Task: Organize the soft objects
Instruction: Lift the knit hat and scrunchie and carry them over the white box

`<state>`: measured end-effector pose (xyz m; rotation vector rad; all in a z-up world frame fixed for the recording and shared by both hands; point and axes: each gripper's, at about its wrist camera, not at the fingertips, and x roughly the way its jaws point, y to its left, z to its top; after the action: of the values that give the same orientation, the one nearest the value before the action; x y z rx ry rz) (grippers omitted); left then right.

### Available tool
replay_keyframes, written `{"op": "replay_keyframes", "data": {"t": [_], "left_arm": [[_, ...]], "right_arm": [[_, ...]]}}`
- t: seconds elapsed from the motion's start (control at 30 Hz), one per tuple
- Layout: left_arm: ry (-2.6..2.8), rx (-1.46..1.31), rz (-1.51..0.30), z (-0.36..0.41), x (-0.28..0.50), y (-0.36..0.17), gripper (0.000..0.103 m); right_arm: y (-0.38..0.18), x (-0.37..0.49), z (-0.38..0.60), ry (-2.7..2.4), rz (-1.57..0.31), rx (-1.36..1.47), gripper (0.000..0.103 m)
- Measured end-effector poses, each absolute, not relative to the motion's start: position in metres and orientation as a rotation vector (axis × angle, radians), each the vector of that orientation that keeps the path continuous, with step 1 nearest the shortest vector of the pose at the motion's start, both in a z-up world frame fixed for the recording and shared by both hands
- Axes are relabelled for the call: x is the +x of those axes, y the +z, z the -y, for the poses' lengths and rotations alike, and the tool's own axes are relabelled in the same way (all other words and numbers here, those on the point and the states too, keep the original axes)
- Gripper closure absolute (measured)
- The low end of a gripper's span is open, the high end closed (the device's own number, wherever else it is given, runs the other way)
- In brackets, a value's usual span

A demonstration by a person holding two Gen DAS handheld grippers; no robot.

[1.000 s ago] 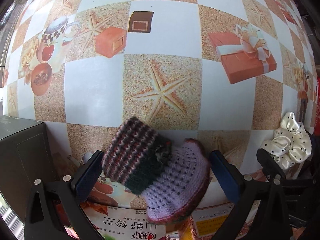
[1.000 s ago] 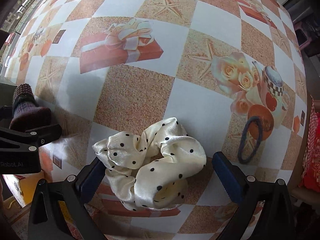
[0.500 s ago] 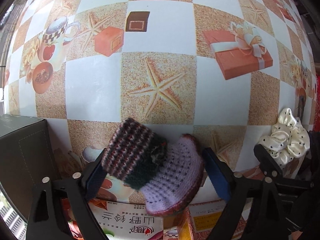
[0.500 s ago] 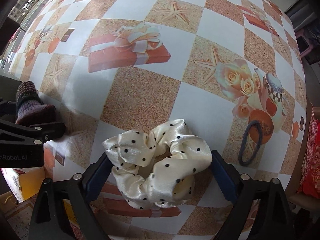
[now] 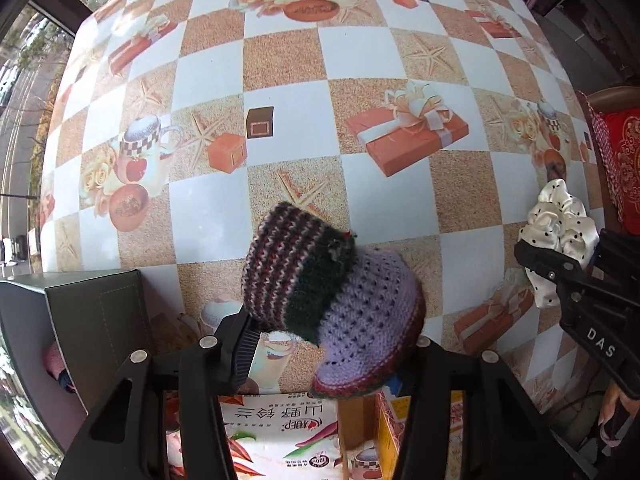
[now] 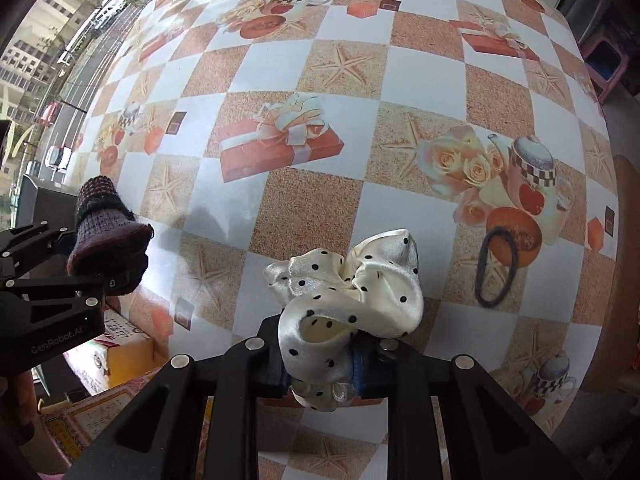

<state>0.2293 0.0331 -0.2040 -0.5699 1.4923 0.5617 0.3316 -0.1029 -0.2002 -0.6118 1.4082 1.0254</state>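
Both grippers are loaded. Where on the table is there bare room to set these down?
Widest bare stretch: the table ahead of the scrunchie, around the printed gift box. Also bare ahead of the knitted piece. Crowded: right, by the dark hair tie; left, by the dark box.

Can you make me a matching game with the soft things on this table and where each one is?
Things:
1. knitted sock
2. polka-dot scrunchie
3. dark hair tie
4. dark box

Places:
A. lying loose on the tablecloth
B. pinched in the left gripper
C. standing at the table's left edge
D. pinched in the right gripper

Pairs: 1-B, 2-D, 3-A, 4-C
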Motion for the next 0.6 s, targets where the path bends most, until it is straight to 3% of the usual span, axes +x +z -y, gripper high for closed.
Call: {"op": "replay_keyframes", "data": {"t": [0.6], "left_arm": [[0.465,-0.468,-1.388,0.02,0.151,-0.122,0.048]], "right_arm": [[-0.108,0.294,0.12,1.099,-1.336,-0.462,0.08]]}}
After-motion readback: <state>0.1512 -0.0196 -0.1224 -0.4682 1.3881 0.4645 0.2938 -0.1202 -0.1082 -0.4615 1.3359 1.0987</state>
